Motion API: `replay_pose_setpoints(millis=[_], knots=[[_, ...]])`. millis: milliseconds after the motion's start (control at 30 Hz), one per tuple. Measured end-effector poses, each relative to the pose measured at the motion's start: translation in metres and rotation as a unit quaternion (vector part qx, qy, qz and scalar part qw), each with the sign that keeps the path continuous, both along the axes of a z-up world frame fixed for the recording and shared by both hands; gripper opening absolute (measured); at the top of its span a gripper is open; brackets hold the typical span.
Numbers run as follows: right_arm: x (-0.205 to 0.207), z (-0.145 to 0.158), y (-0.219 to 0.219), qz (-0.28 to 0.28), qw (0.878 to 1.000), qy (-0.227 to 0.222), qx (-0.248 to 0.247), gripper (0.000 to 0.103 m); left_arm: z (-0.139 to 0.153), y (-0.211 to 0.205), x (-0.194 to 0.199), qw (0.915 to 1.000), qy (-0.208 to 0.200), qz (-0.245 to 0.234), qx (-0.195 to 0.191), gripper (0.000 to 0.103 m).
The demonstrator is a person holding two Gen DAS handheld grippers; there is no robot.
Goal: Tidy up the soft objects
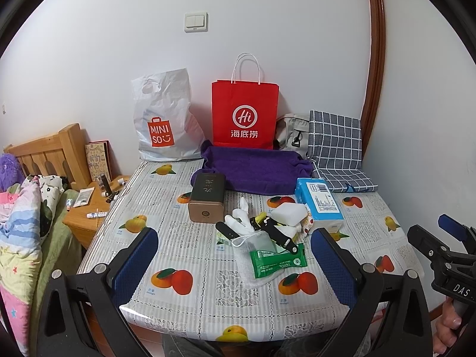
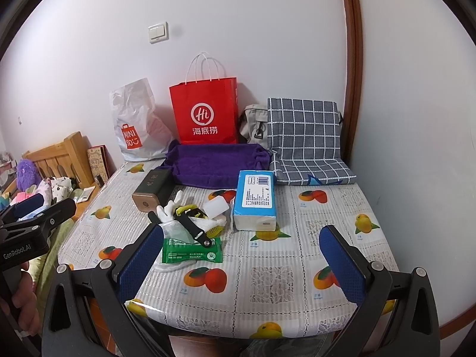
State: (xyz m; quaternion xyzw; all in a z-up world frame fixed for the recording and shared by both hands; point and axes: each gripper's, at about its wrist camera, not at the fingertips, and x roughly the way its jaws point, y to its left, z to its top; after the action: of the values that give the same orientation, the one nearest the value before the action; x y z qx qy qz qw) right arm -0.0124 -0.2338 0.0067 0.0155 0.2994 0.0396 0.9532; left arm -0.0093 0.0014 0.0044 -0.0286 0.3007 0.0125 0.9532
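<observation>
Start of sorting. Left gripper point(image 1: 235, 255) and right gripper point(image 2: 241, 255) both spread, empty, at table point(image 1: 208, 297) near edge. Next: reach mid-table pile point(image 1: 267, 232), pinch tissue pack point(image 1: 319, 205).

Grey bag point(image 1: 290, 132) half hidden behind purple towel point(image 1: 255, 169), checked cushion point(image 1: 336, 145).

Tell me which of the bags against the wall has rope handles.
The red paper bag in the middle: two white rope handles stand up from its top. The white plastic bag to its left has only a cut-out grip.
</observation>
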Motion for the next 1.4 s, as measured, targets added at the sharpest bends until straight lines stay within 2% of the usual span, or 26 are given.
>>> replay_pose_setpoints(millis=[967,1200,1400], knots=[[-0.002,0.003,0.003,0.004,1.0,-0.007,-0.004,0.103,0.007,0.001,0.007,0.9999,-0.003,-0.009,-0.004,0.103],[0.013,-0.015,0.004,0.013,1.0,0.011,-0.003,0.103,-0.014,0.001,0.022,0.9998,0.014,-0.014,-0.009,0.103],[0.038,-0.051,0.008,0.028,0.999,0.04,-0.008,0.103,-0.049,0.009,0.045,0.9986,0.053,-0.002,-0.008,0.103]])
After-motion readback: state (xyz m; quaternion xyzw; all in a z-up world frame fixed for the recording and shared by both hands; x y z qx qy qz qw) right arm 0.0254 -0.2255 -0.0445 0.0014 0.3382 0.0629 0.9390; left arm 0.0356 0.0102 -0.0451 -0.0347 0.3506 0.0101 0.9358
